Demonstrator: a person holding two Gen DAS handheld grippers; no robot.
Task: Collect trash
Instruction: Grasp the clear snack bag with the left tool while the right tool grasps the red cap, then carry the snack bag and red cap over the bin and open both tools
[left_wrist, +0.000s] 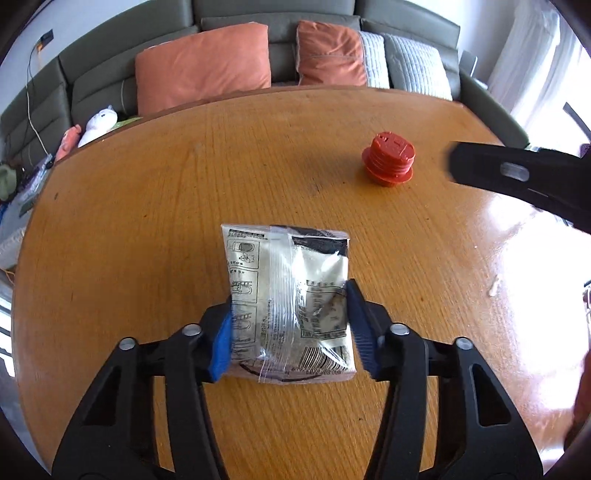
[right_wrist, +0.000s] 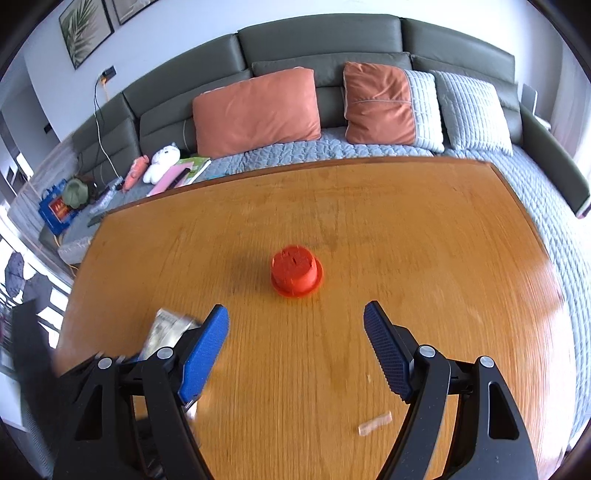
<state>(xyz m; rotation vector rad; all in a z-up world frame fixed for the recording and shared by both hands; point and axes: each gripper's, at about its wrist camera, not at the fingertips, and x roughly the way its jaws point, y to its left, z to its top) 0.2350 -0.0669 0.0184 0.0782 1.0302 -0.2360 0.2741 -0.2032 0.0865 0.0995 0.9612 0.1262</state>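
Left gripper (left_wrist: 290, 325) has its blue pads pressed on a printed plastic packet (left_wrist: 291, 295) lying near on the wooden table (left_wrist: 147, 221). Right gripper (right_wrist: 295, 347) gapes wide and empty, an orange ribbed cap (right_wrist: 297, 271) just beyond its tips.

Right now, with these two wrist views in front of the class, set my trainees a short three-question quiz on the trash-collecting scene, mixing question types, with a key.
1. True or false: the left gripper has its blue pads pressed on the snack packet.
2. Which stands ahead of the right gripper? A) the red cap B) a mug C) a spoon
3. Fill in: the right gripper's jaws are ____, with nothing between them.

Key:
1. True.
2. A; it sits on the wooden table, untouched.
3. Open.
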